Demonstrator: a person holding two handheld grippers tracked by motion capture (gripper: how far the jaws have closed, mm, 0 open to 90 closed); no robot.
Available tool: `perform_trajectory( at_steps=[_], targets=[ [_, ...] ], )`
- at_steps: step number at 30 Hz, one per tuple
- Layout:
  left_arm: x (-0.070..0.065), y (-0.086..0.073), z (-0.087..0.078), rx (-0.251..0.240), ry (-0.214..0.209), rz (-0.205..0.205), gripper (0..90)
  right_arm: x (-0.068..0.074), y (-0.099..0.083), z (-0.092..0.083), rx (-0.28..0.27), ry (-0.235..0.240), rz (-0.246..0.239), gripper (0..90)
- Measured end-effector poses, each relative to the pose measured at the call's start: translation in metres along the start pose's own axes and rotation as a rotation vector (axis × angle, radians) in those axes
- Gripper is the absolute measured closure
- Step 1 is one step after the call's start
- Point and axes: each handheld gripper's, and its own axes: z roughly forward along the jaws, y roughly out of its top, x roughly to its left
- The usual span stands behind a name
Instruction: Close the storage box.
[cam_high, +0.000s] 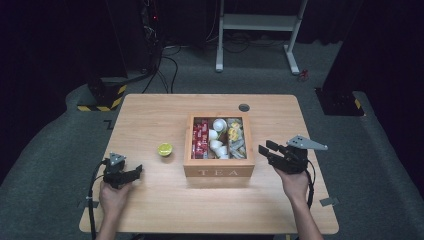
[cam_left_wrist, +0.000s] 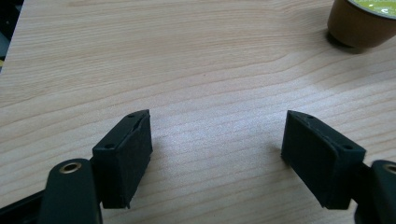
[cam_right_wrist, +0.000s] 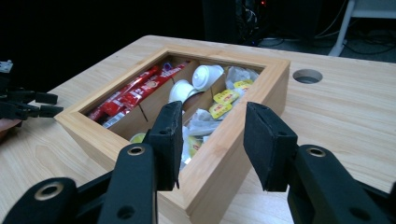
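Desk (cam_high: 150, 210): pale wood, round cable hole near far edge.
Tea box (cam_high: 218, 172): open wooden box lettered TEA, mid-desk, nearer right edge than left; three compartments.
Contents: red sachets (cam_high: 200, 137) in left compartment; white pods (cam_high: 216, 135) in middle; yellow-labelled packets (cam_high: 235, 134) in right.
Capsule (cam_high: 165, 149): brown cup with green-yellow lid, upright on bare desk just left of tea box, apart from it; also at top right corner of left gripper view (cam_left_wrist: 362, 21).
Left hand-held gripper (cam_high: 134, 172): low over desk toward near-left corner, jaws wide, nothing between them but wood grain (cam_left_wrist: 217, 154); pointing toward capsule, well short of it.
Right hand-held gripper (cam_high: 266, 152): just off right wall of tea box, jaws parted wide and empty; in right gripper view (cam_right_wrist: 212, 144) jaws stand either side of box's near corner, not touching.
Likely step: capsule to be picked up and put in box, judged from layout.
Risk, capsule: small, light, tapered; off-centre closing could tip it or squirt it across desk.
Risk, box: right jaw close to rim; careless reach could nudge or slide box.
Risk, contents: crowded compartments; dropped capsule could land tilted on pods.
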Motion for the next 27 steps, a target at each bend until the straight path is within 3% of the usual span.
perform_trajectory(
  at_steps=[27],
  targets=[
    [0.000, 0.000, 0.000, 0.000, 0.000, 0.001, 24.6, -0.032, -0.008, -0.012, -0.002, -0.104, 0.057, 56.6]
  ],
)
